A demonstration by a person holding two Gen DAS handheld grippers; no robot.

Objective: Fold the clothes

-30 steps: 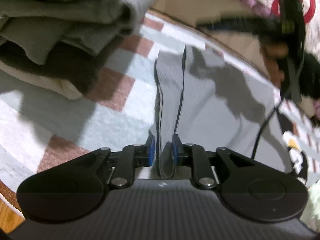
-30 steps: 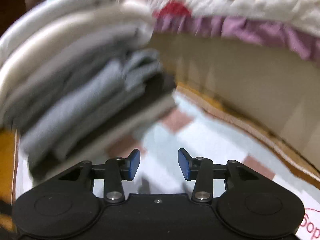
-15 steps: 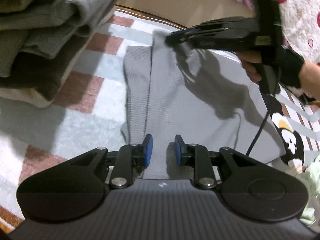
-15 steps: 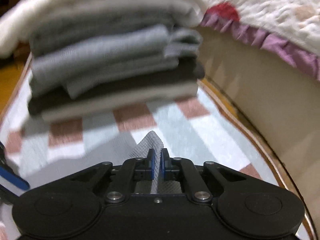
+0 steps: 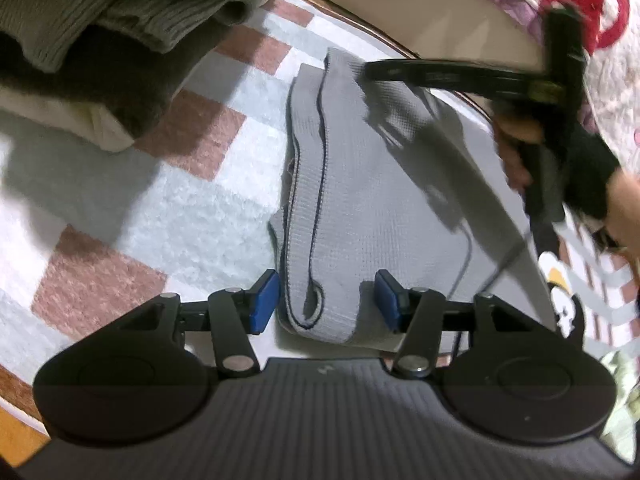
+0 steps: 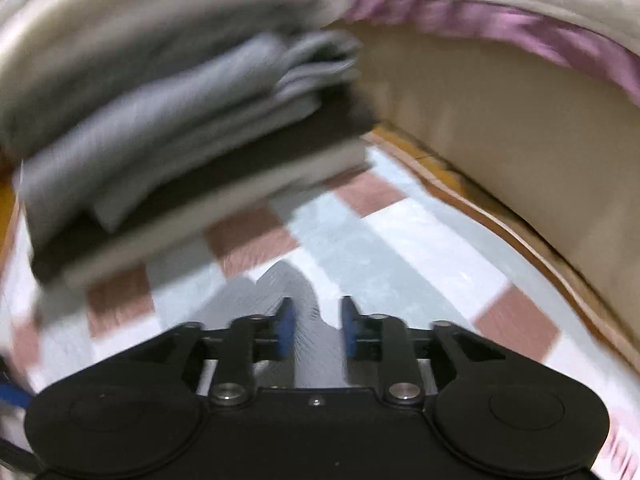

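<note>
Left claw [image 5: 326,302] jaws opening, folded grey garment [image 5: 384,184] edge between pads, not pressed. Right claw [image 6: 316,330] also opening over garment's far corner, nothing gripped. Garment lies flat on checkered rug [image 5: 160,216], beside stack of folded clothes [image 6: 168,112].

No word, number or brand name can be read in either view. The body of the left hand-held gripper [image 5: 326,304] carries one small pale zigzag mark just behind its jaws, too small to read as a letter. At the lower right edge of the right wrist view, the rug [image 6: 400,240] shows a scrap of pink lettering, blurred and cut off by the frame, so that no letter can be made out.
</note>
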